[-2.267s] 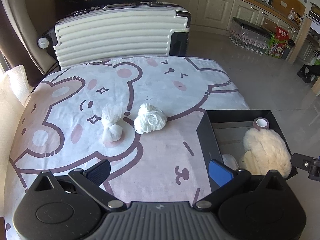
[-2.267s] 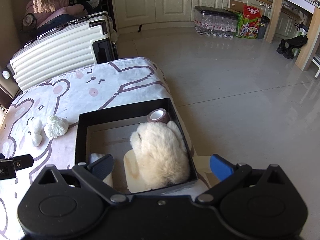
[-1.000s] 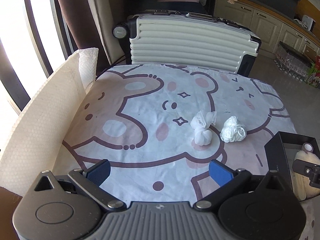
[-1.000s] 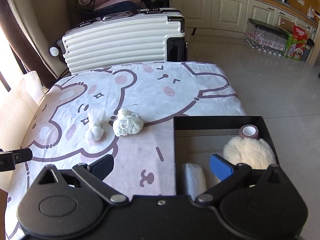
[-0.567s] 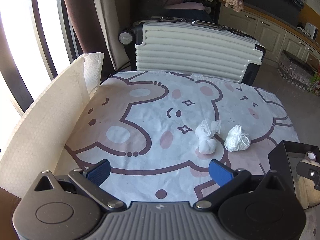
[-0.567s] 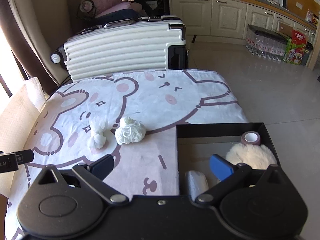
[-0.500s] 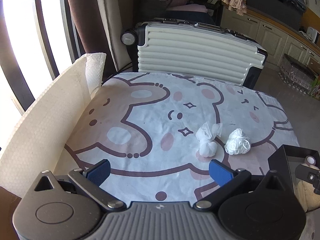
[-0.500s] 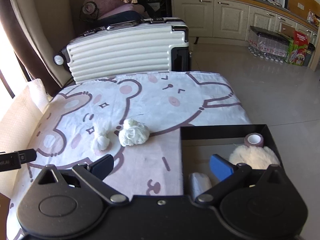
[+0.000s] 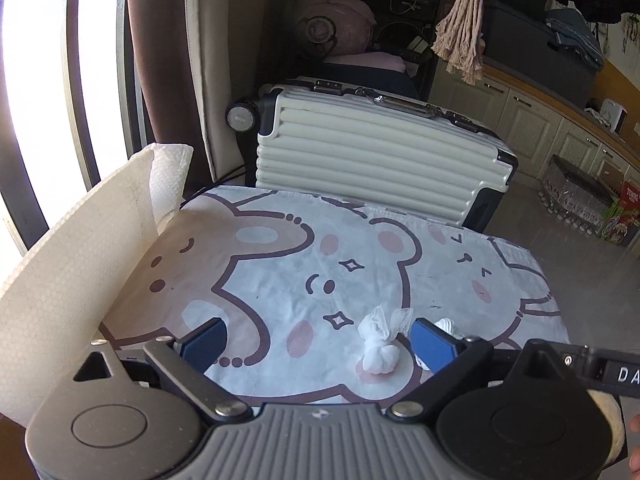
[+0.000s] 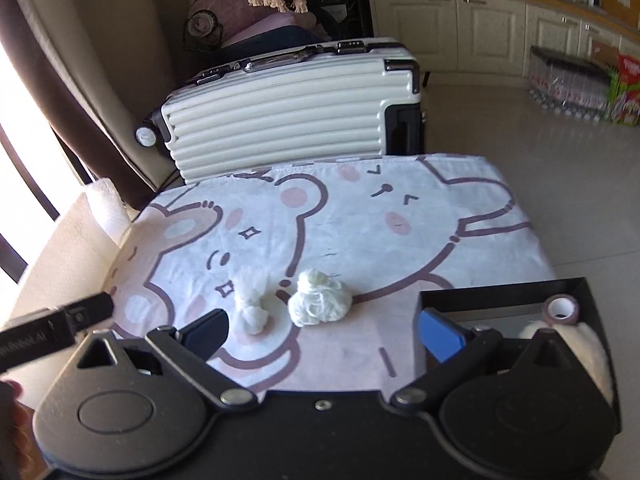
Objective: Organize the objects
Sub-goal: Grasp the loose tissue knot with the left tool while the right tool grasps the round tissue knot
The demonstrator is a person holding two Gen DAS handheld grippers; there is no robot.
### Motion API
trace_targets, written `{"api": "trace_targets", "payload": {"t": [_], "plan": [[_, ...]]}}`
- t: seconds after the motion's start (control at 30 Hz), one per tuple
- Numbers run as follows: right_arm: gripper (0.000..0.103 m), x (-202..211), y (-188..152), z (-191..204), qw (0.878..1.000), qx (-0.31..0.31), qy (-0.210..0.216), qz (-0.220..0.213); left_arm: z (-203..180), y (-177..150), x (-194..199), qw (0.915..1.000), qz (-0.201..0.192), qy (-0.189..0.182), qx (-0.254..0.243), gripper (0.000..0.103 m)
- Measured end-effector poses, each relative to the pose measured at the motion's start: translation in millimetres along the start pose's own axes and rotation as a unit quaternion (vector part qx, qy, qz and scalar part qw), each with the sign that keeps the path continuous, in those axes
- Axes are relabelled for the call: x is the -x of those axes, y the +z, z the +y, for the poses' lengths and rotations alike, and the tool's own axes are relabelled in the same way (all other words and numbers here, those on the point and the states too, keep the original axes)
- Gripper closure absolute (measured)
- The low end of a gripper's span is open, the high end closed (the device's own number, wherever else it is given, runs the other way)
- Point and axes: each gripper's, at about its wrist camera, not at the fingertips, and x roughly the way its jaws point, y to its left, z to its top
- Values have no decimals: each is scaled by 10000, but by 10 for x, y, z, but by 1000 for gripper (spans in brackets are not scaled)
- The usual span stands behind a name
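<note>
A knotted white bag bundle (image 9: 378, 354) and a ball of white yarn (image 10: 320, 300) lie side by side on the bear-print cloth (image 9: 280, 272). My left gripper (image 9: 318, 342) hovers over the cloth with its jaws closing a little. The bundle lies low between its fingers, untouched, and its right finger (image 9: 432, 344) hides most of the yarn (image 9: 448, 326). My right gripper (image 10: 324, 334) is also closing slightly. The bundle (image 10: 250, 306) and the yarn sit just beyond its tips, untouched. The black box (image 10: 500, 290) at the right holds a tape roll (image 10: 562, 308) and a fluffy cream pad (image 10: 594, 346).
A white ribbed suitcase (image 9: 380, 160) stands behind the table's far edge. A stiff sheet of white padded paper (image 9: 80, 264) rises along the left side by the window. Kitchen cabinets (image 10: 480, 28) and packed bottles (image 10: 568, 80) line the tiled floor to the right.
Both cameras have swung so the two white bundles now sit close to the fingertips. The right gripper has shifted left, pushing the black box toward the view's right edge. Both jaws stand slightly narrower.
</note>
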Motion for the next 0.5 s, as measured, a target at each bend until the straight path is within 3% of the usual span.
{"api": "trace_targets", "payload": {"t": [0.23, 0.3, 0.5], "plan": [[18, -183, 226, -75, 9995, -269, 173, -30, -134, -40, -353, 9991, 242, -362, 9, 19], [26, -251, 260, -125, 9984, -458, 318, -47, -221, -53, -435, 9982, 165, -548, -167, 21], [31, -438, 285, -229, 9948, -812, 612, -58, -564, -127, -731, 9905, 109, -1117, -791, 35]]}}
